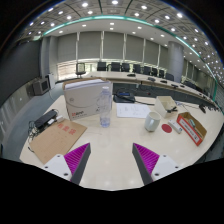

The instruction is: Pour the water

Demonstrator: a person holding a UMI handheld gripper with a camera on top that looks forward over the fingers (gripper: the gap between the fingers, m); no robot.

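the tongs [110, 163] are seen from behind along their two fingers, which stand wide apart with nothing held and nothing between them but bare surface; each finger bears a magenta pad [76, 157] on its inner face. the fingers hover over the near part of a pale worktop [110, 140]. beyond the tongs, a little left of the midline, stands a clear water bottle [105, 107] with a blue label, upright and well apart from both fingertips. just behind and to the left of the bottle sits a white boxy appliance [85, 98]. ahead of the right finger, near the bottle's level, is a small pale cup [152, 122], upright on the worktop; a white cylindrical container [166, 104] stands beyond it. further right of the cup lies a red and white box [190, 126], tilted relative to the worktop's edge. ahead of the left finger lies a flat brown cardboard piece [57, 137], with a dark device [45, 121] beyond it. white sheets of paper [131, 110] lie between the bottle and the cylindrical container. the background shows a large room with a long curved desk [130, 84], a row of dark office chairs [120, 68] behind it, pale window blinds [110, 46], and a ceiling with rows of small lights [110, 12]. whether the bottle or the cup holds water cannot be told.
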